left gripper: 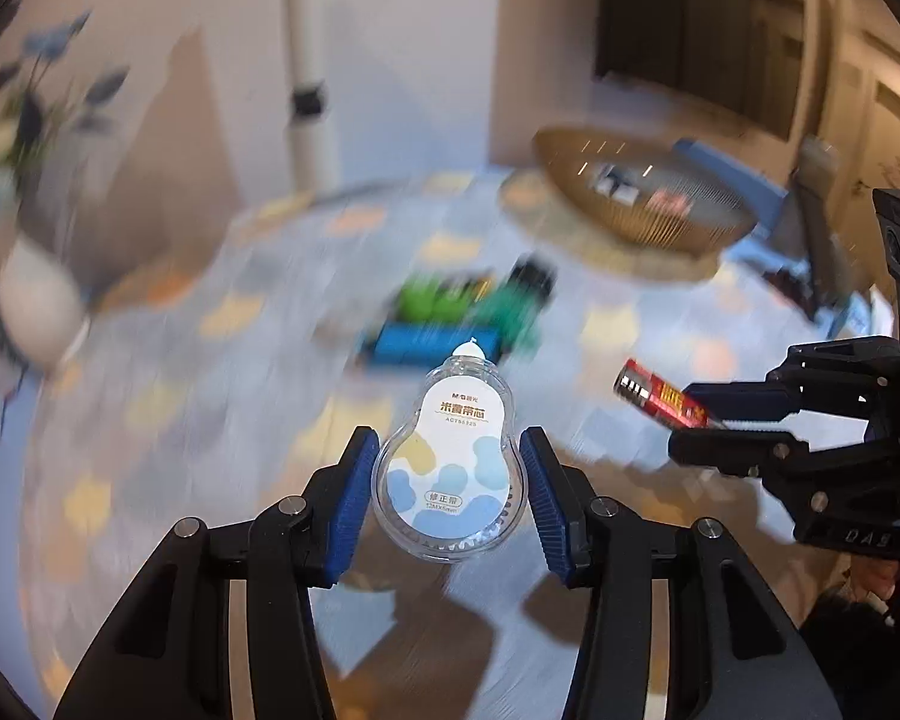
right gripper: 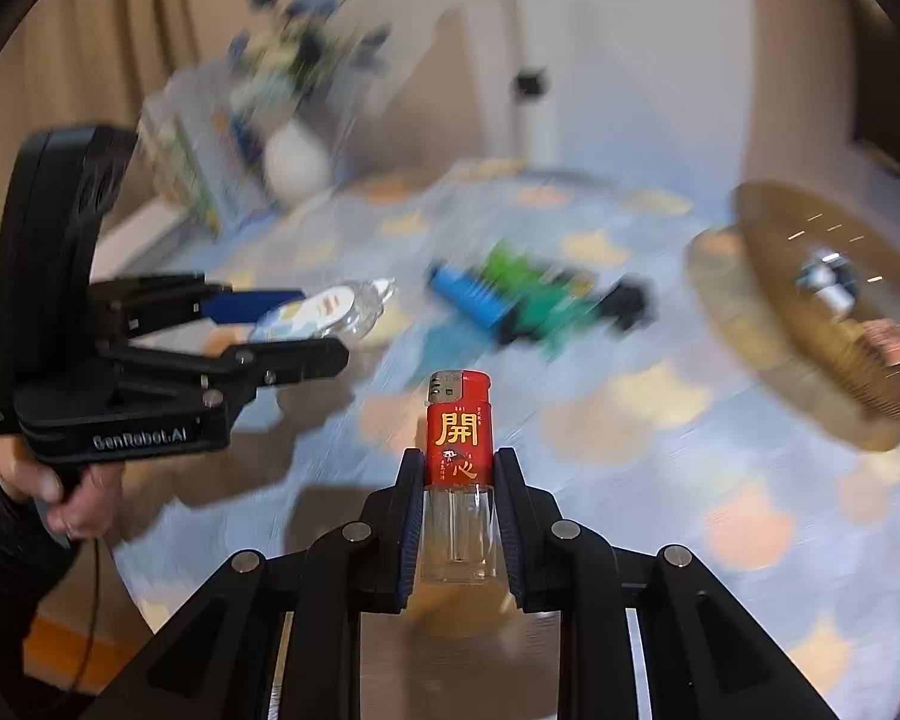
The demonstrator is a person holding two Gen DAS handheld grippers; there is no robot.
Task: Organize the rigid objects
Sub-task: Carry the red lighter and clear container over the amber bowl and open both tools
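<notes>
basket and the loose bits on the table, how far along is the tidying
Done: a few small items already lie in the basket. In hand: the left hand-held gripper holds a correction tape, the right hand-held gripper a red lighter, both lifted off the table. Left: a blurred cluster of blue, green and black items mid-table.

The right gripper (right gripper: pixel 457 516) clamps a red lighter with gold characters and a clear plastic base (right gripper: pixel 458 450), upright between its blue-padded fingers (right gripper: pixel 413 531). At nine o'clock the black left gripper (right gripper: pixel 306 324) grips a clear, pear-shaped correction tape (right gripper: pixel 324 312). At one o'clock lie blurred blue, green and black blocks (right gripper: pixel 528 300); at three o'clock sits a round woven basket (right gripper: pixel 810 372) on the blue patterned tablecloth (right gripper: pixel 660 480).
</notes>
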